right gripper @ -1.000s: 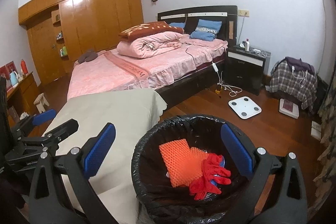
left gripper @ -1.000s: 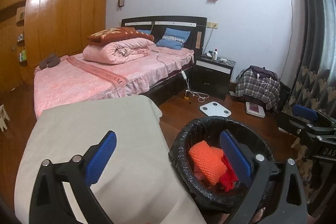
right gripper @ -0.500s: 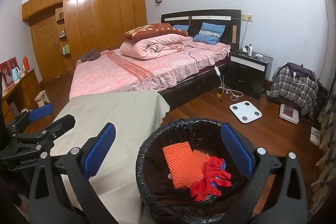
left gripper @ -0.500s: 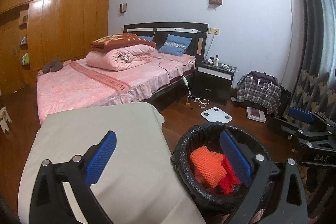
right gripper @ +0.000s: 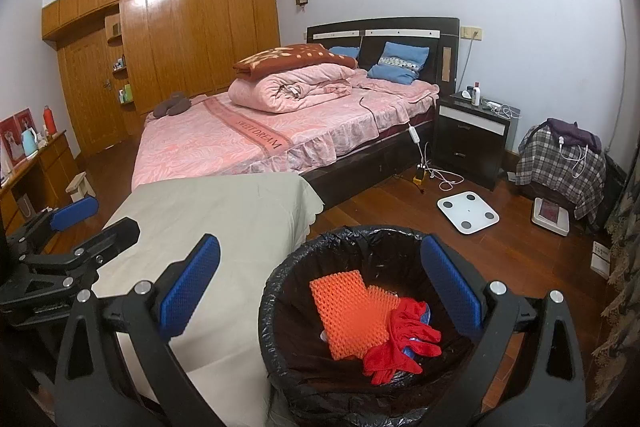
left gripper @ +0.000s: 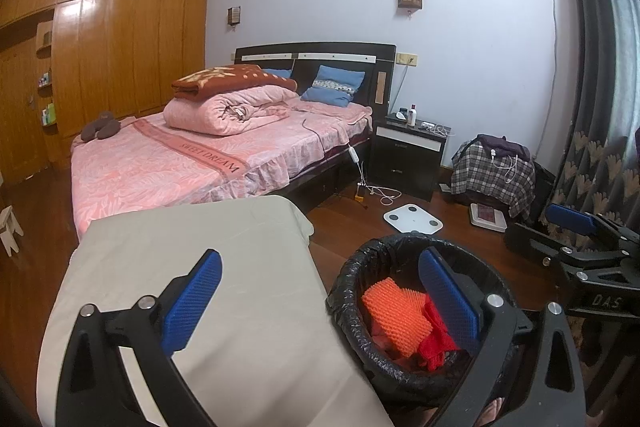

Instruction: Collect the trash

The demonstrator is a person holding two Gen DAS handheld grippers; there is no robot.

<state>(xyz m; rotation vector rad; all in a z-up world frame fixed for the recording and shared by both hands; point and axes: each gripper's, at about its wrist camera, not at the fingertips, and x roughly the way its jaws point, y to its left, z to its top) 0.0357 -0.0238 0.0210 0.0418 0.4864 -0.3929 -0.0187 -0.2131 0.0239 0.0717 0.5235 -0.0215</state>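
Pink bedding covers the bed [right gripper: 280, 131], the largest thing we see, with a rolled pink quilt [right gripper: 296, 87] and a folded brown blanket [right gripper: 292, 59] stacked near its dark headboard. Behind it a wall of wooden wardrobes [right gripper: 180, 35] runs to the left. Nearer to us, a worktop [right gripper: 224, 219] draped in a beige cloth reaches toward the foot of the bed; its cloth is bare in both views. Just beside its right edge, on the wooden floor [right gripper: 520, 255], stands a round bin [right gripper: 276, 307] lined with a black bag. Inside the bin lie the collected pieces: an orange foam net [right gripper: 348, 311] flat against the liner and a red glove [right gripper: 400, 339] touching its right side, with something blue barely showing under the glove.

We hold the right tool [right gripper: 320, 295] above the gap between worktop and bin, its blue pads spread wide apart with nothing between them. The left tool [left gripper: 316, 303] hovers over the worktop's right edge, likewise spread wide and empty; in its view the right pad overlaps the bin's rim. Each tool appears at the edge of the other's view.

Farther back, a black nightstand [right gripper: 472, 143] stands beside the bed, a white scale [right gripper: 468, 213] lies on the floor, and a plaid cloth [right gripper: 560, 163] covers something by the wall.
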